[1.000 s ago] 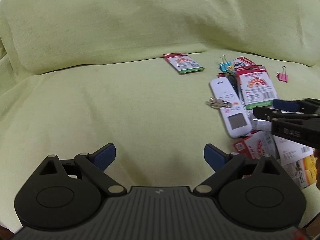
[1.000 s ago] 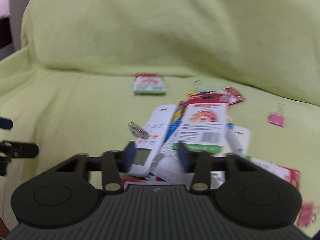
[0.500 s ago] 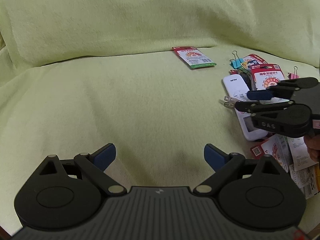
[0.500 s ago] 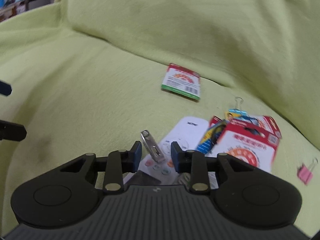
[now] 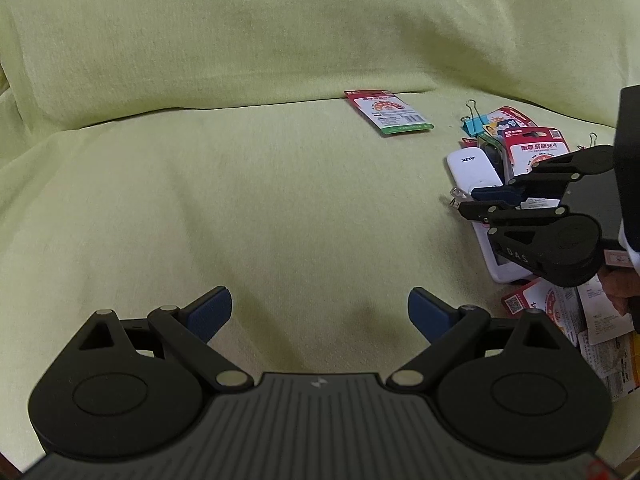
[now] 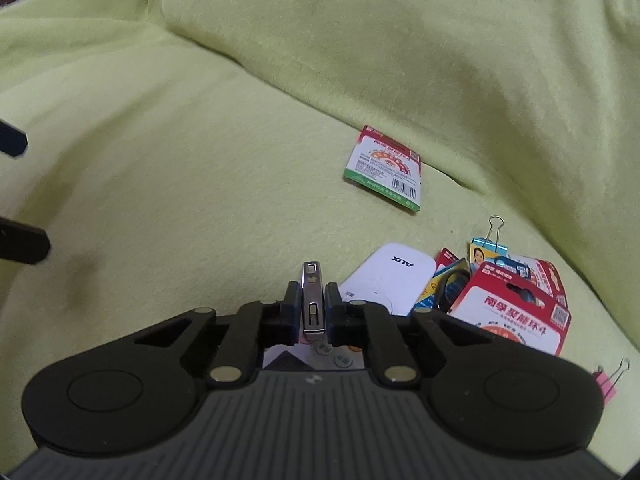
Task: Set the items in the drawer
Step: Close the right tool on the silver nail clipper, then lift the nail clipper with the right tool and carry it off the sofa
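Metal clip: a small silver clip (image 6: 312, 304) stands upright between the blue pads of the right gripper (image 6: 312, 308), its top end poking out past the fingertips.
Right gripper: closed tight on the clip's flat sides, above the near end of the white remote.
White remote: the remote (image 6: 388, 280), marked AUX, lies just beyond and right of the right gripper, partly under it.
Pile: further right lie a red-and-white card pack (image 6: 516, 316), a blue binder clip (image 6: 490, 240) and a pink binder clip (image 6: 608, 380).
Lone pack: one red-and-green packet (image 6: 386, 168) lies apart, ahead of the right gripper.
Left gripper: the left gripper (image 5: 320, 312) is spread wide and holds nothing, over bare yellow-green cloth (image 5: 240, 200).
Person: a fingertip (image 5: 620, 292) shows behind the right gripper.
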Available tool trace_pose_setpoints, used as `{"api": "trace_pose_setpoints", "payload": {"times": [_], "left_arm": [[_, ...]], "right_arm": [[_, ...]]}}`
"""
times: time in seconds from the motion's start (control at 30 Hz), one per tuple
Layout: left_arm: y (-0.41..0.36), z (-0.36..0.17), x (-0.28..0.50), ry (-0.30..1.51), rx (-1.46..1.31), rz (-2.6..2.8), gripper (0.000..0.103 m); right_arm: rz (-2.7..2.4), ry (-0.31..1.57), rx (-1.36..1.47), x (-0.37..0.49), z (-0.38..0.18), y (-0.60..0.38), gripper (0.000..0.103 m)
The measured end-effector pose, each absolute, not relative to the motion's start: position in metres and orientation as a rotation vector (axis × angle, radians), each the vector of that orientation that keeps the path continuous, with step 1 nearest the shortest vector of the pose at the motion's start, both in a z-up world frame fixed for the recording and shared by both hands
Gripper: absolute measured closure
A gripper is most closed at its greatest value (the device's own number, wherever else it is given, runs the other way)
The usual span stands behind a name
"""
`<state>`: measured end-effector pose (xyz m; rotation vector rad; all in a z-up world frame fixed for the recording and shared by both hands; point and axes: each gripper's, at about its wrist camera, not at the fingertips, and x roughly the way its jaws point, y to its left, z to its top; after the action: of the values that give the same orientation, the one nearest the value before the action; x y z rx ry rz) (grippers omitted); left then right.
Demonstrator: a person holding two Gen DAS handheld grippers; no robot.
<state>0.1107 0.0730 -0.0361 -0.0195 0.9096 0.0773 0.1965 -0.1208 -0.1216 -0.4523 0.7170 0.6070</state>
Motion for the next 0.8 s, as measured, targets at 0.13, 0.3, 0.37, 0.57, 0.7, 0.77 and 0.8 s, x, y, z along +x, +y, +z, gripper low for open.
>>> {"api": "trace_pose_setpoints", "payload": {"times": [0.13, 0.3, 0.37, 0.57, 0.7, 0.77, 0.8], "left_arm": [[0.069, -0.032, 0.108, 0.907, -0.014, 0.071, 0.007], [0.059, -0.024, 0.102, 0.894, -0.01, 0.05, 0.007], [0.053, -0.021, 0.1, 0.889, -0.006, 0.041, 0.007], [0.038, -0.01, 0.095, 0.878, -0.004, 0.015, 0.007], [0.029, -0.002, 0.091, 0.866, 0.005, 0.0, 0.007], [0.024, 0.003, 0.088, 0.859, 0.007, -0.01, 0.007], [0.022, 0.005, 0.087, 0.855, 0.009, -0.016, 0.007]], "right_arm": [[0.585, 0.69, -0.364, 0.18, -0.105, -0.134, 0.093], [0.556, 0.675, -0.278, 0.158, -0.086, -0.153, 0.093], [0.544, 0.674, -0.252, 0.151, -0.081, -0.163, 0.093], [0.498, 0.677, -0.187, 0.125, -0.069, -0.183, 0.093], [0.463, 0.671, -0.148, 0.108, -0.062, -0.197, 0.093], [0.448, 0.666, -0.128, 0.099, -0.058, -0.204, 0.093], [0.441, 0.664, -0.12, 0.095, -0.056, -0.208, 0.093]]}}
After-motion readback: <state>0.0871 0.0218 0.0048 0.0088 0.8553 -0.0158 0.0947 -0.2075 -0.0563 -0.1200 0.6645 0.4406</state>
